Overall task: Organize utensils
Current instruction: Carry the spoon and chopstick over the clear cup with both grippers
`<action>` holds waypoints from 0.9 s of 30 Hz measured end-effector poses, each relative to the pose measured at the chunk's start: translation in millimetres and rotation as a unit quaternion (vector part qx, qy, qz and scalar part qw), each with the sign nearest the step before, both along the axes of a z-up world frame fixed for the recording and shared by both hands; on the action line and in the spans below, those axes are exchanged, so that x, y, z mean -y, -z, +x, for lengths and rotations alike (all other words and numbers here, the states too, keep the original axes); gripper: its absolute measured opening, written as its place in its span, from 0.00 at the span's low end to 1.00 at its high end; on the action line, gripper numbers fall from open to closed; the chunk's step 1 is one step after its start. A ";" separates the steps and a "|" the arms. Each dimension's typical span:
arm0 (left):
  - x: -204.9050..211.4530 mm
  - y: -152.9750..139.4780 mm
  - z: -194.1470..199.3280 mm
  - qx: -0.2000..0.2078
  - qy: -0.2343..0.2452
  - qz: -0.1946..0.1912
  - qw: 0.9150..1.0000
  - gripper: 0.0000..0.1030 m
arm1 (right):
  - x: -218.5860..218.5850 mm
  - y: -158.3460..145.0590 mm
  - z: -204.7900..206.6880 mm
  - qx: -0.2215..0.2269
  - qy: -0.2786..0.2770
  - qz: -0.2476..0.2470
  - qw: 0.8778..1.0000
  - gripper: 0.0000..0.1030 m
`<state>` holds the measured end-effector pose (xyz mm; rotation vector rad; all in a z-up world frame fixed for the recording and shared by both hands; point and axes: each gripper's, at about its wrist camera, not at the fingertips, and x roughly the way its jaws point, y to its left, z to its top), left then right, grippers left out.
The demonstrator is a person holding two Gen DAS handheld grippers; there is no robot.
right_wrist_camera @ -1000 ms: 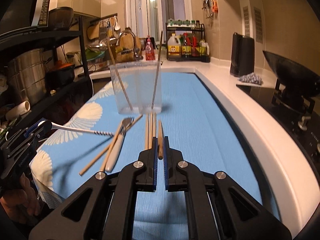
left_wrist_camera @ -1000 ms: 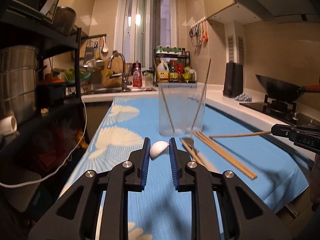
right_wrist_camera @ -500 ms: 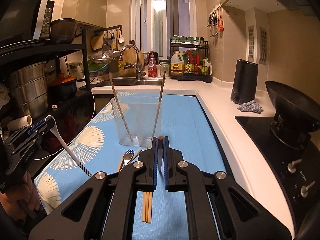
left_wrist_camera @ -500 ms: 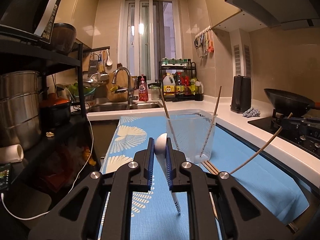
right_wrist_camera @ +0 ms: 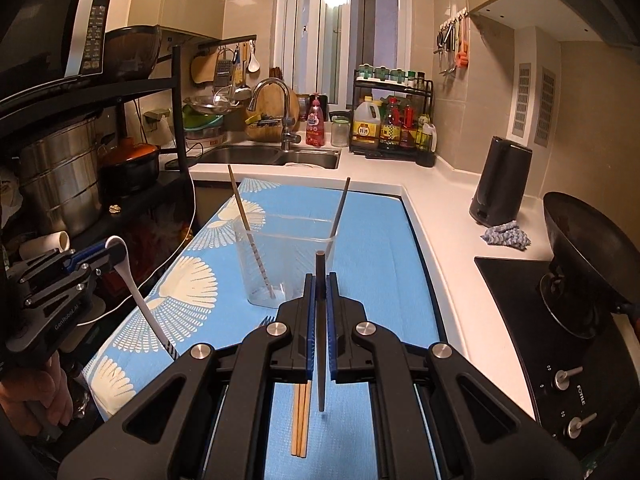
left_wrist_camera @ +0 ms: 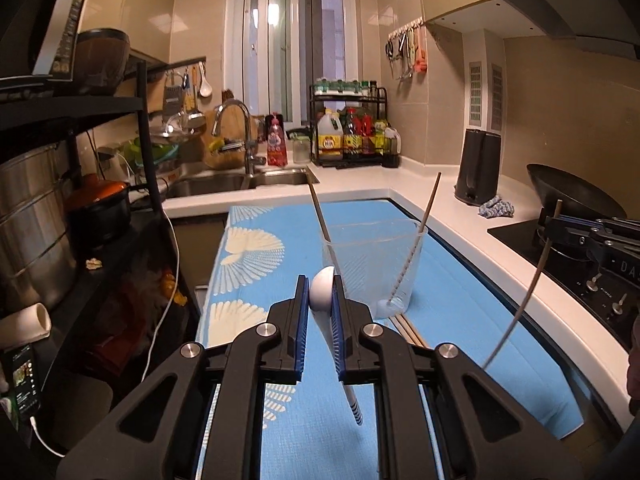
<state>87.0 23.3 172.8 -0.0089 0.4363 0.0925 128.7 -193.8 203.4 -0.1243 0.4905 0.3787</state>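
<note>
In the left wrist view my left gripper (left_wrist_camera: 321, 293) is shut on the bowl of a white spoon (left_wrist_camera: 322, 295), whose striped handle hangs down over the blue mat (left_wrist_camera: 256, 240). Just beyond stands a clear plastic cup (left_wrist_camera: 374, 268) with two chopsticks leaning in it. My right gripper (right_wrist_camera: 319, 288) is shut on a chopstick (right_wrist_camera: 320, 344) that hangs nearly upright above the mat, in front of the cup (right_wrist_camera: 286, 264). From the left wrist view that chopstick (left_wrist_camera: 520, 312) slants down from the right gripper (left_wrist_camera: 558, 227). A pair of chopsticks (right_wrist_camera: 301, 420) and a fork (right_wrist_camera: 264, 322) lie on the mat.
A black shelf (left_wrist_camera: 144, 152) with steel pots and an orange-lidded pot stands at the left. The sink (right_wrist_camera: 272, 156) is behind the mat. A wok (right_wrist_camera: 588, 248) sits on the stove at the right, with a black kettle (right_wrist_camera: 500, 184) and a cloth (right_wrist_camera: 506, 234) on the white counter.
Both grippers have risen from the mat. The spoon and the chopstick came up with them and now hang down from the jaws. The left jaws closed tighter on the spoon.
</note>
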 end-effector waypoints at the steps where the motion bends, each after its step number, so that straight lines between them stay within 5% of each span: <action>1: 0.1 -1.6 2.1 -0.008 0.001 -0.001 1.000 0.11 | -0.9 -2.7 1.2 -0.001 0.000 0.001 1.000 0.05; 17: -7.7 -17.7 46.7 -0.104 0.031 -0.027 0.994 0.11 | -25.8 -41.9 30.4 -0.010 -0.020 0.013 1.000 0.05; 27: -17.3 -68.1 94.3 -0.079 0.042 -0.023 0.996 0.11 | -38.2 -92.3 61.3 0.016 -0.032 0.026 0.999 0.05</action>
